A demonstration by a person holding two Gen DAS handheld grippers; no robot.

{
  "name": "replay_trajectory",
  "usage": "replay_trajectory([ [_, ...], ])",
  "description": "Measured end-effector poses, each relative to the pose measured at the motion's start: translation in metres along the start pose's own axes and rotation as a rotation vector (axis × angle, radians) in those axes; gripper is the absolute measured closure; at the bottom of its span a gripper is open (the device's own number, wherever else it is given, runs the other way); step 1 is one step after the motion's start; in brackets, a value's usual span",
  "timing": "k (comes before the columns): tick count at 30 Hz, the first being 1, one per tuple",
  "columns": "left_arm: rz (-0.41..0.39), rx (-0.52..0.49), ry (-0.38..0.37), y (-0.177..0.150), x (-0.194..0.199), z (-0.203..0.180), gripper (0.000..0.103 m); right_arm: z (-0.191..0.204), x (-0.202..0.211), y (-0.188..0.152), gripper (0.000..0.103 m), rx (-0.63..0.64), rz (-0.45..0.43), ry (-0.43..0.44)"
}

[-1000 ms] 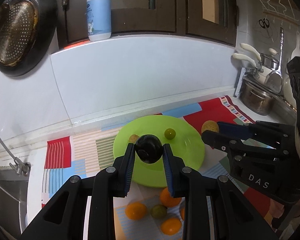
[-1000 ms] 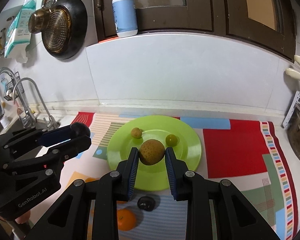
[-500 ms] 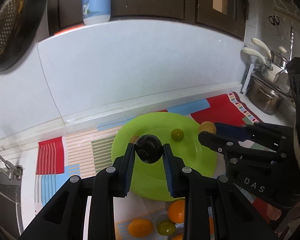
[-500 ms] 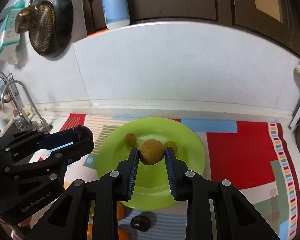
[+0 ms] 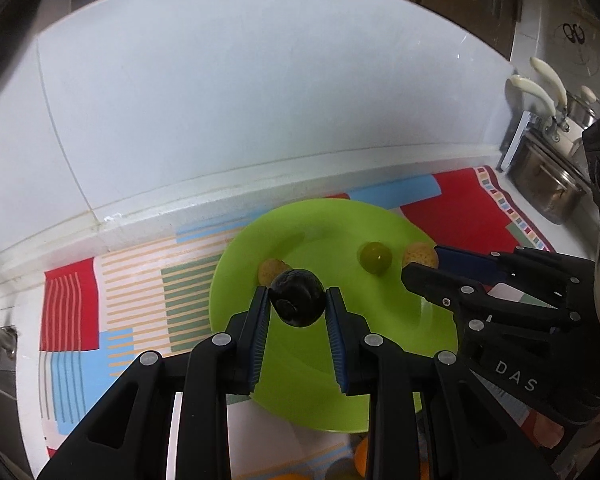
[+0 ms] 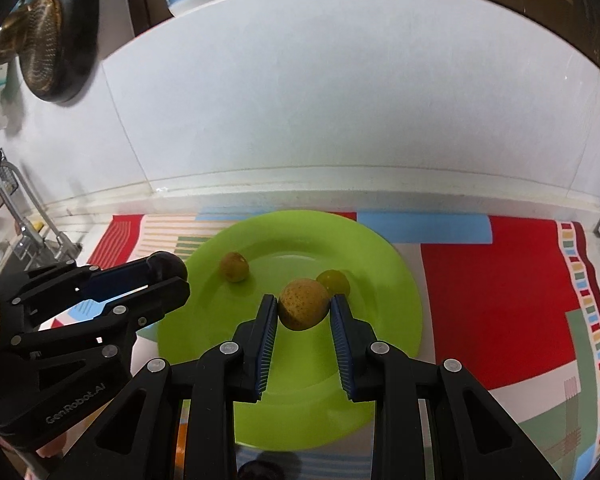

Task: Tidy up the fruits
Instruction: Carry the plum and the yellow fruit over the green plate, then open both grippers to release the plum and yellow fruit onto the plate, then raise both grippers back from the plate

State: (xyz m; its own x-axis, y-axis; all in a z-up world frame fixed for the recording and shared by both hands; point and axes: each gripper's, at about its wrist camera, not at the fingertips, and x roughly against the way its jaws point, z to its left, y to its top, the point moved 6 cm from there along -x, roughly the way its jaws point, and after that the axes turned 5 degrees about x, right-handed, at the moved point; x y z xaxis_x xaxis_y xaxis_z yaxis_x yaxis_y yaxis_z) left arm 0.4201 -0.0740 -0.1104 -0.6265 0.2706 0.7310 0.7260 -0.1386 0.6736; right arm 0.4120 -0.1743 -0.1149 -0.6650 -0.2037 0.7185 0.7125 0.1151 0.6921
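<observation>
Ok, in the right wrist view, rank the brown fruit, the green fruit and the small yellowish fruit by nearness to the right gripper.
1. Brown fruit, clamped in the right gripper.
2. Green fruit, just behind, right.
3. Small yellowish fruit, farther left on the plate.

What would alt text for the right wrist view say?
The right gripper holds a speckled yellow-brown fruit over a green plate that already carries two small fruits. The left gripper reaches in from the left with a dark fruit. The plate sits on a colourful mat by a white wall.
</observation>
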Motion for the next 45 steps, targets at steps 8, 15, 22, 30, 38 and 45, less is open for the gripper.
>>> replay_trajectory([
  [8,0.046,-0.005,-0.007,-0.004,-0.022,0.001,0.075,-0.004,-0.019,-0.006,0.075,-0.012,0.041,0.002],
  [15,0.068,-0.008,-0.011,-0.008,-0.033,0.000,0.075,-0.005,-0.029,-0.008,0.074,-0.018,0.063,0.004],
  [22,0.062,-0.001,-0.013,-0.007,-0.029,0.001,0.069,-0.006,-0.026,-0.005,0.073,-0.016,0.053,0.011],
  [30,0.028,0.013,0.003,-0.006,-0.007,0.003,0.064,-0.004,-0.007,-0.004,0.073,-0.021,0.024,0.007],
  [38,-0.035,0.014,0.035,-0.002,0.031,0.005,0.057,-0.001,0.022,-0.002,0.073,-0.028,-0.019,0.009],
  [45,-0.091,0.007,0.046,-0.005,0.069,0.003,0.046,0.005,0.056,0.000,0.061,-0.018,-0.077,0.005],
])
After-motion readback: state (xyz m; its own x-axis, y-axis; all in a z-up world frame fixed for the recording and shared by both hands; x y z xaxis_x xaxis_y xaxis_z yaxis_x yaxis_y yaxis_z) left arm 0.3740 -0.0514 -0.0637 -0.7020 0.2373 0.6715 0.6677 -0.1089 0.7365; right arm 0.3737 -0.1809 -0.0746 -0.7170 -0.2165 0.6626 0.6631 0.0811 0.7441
